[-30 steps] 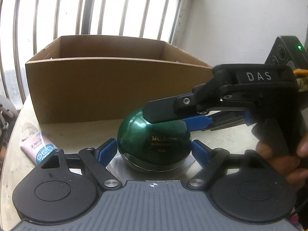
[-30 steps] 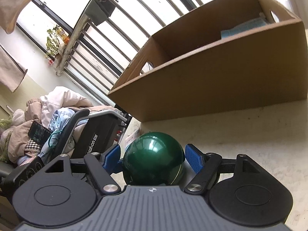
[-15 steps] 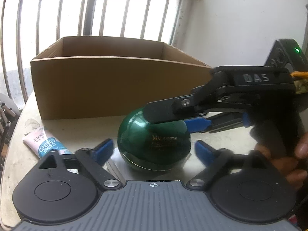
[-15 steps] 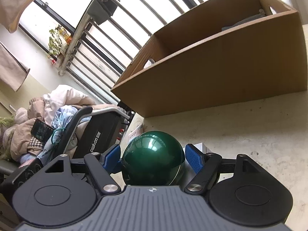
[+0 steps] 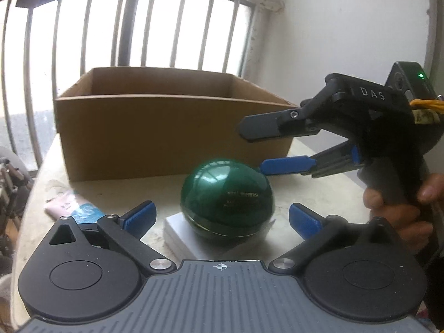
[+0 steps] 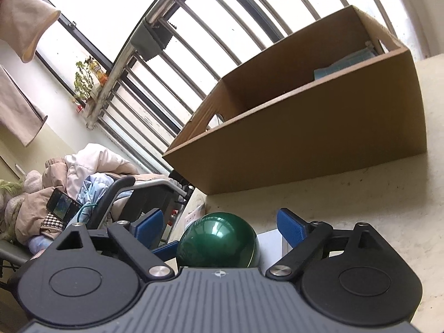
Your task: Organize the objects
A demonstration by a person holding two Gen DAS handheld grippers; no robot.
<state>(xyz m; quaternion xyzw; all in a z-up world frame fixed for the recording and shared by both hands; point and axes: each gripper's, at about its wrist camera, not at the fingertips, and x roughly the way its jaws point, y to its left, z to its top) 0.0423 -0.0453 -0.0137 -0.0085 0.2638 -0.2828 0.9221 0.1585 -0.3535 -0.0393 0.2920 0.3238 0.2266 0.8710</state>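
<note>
While both grippers stand open, a glossy green ball (image 5: 227,204) sits on a flat white pad (image 5: 180,233) on the pale desk (image 5: 319,191), in front of an open cardboard box (image 5: 172,136).

In the left wrist view, the left gripper (image 5: 221,216) has its blue pads spread wide to either side of the ball, neither one touching it. The ball carries small gold lettering on its front, too blurred to read. The right gripper (image 5: 263,149) comes in from the right, held by a hand (image 5: 399,211); its dark upper finger and blue-padded lower finger are parted, and the blue tip lies just beside the ball's upper right shoulder, with contact hard to judge. A pink and blue tube (image 5: 72,206) lies on the desk to the left of the ball, near the box's corner.

In the right wrist view, the right gripper (image 6: 220,226) shows its pads apart, with the ball (image 6: 217,245) low between them and clear of both. The box (image 6: 319,138) stands beyond, with something pale blue (image 6: 347,63) inside its far end. A barred window (image 6: 194,41) fills the background.
</note>
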